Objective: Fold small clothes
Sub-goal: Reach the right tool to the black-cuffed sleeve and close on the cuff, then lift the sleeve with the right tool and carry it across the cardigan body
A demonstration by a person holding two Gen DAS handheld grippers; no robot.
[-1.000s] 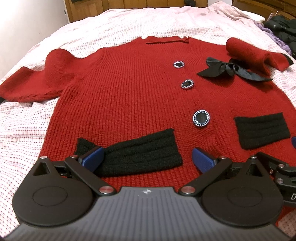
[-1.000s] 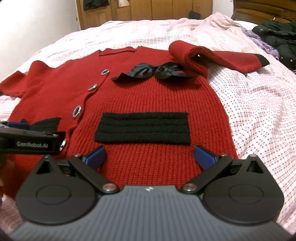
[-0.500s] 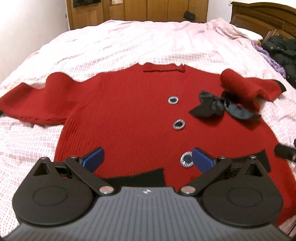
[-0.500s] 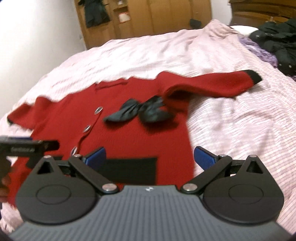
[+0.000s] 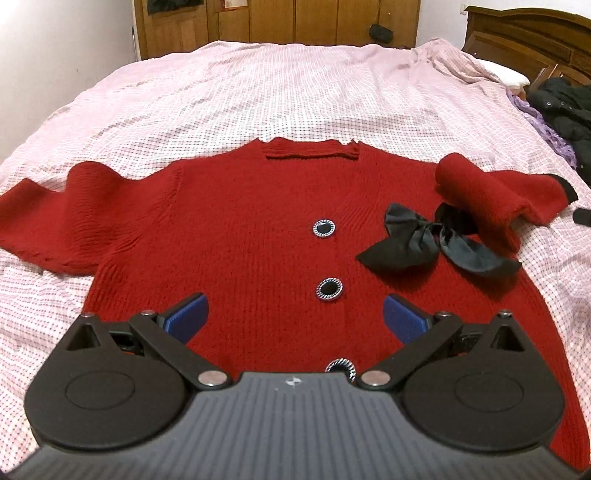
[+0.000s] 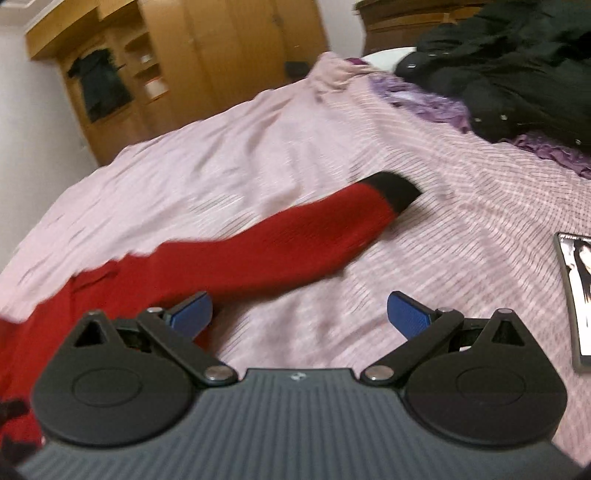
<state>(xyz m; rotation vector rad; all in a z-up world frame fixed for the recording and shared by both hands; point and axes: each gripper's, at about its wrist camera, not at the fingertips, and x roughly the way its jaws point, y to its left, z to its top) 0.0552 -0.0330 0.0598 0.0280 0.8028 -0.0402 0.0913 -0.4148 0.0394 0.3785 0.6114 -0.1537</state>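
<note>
Moved since a second ago: both grippers had lifted and tipped up off the hem; the black pockets had dropped out of view, and the right gripper (image 6: 299, 308) had swung out toward the sleeve on its side.
Left gripper: the left gripper (image 5: 293, 315) hung over the lower front, its blue pads spread wide and holding nothing.
Right gripper: also spread and empty, with bare sheet between its pads; its view was smeared by motion.
Cardigan: the red knit cardigan (image 5: 240, 236) lay flat, front up, straight ahead of the left gripper, collar at the far end, buttons (image 5: 328, 288) running up the middle, a black bow (image 5: 406, 247) ahead and to the right.
Sleeves: the right sleeve (image 6: 280, 240) stretched ahead of the right gripper, its black cuff (image 6: 393, 190) at the far tip; the left sleeve (image 5: 48, 218) lay spread off to the left.
Doing it well: I'd say take the sleeve near the cuff, pinch both knit layers, lift just clear and lay it across the chest without dragging the body or rumpling the bow.
Surface: a pink checked bedsheet (image 5: 295, 96), soft and wrinkled, likely to give under pressure.
Room: wooden wardrobes (image 5: 280, 22) stood beyond the bed; a dark jacket (image 6: 517, 62) and purple cloth (image 6: 424, 98) sat far right, with a photo card (image 6: 581, 295) just right of the right gripper.
</note>
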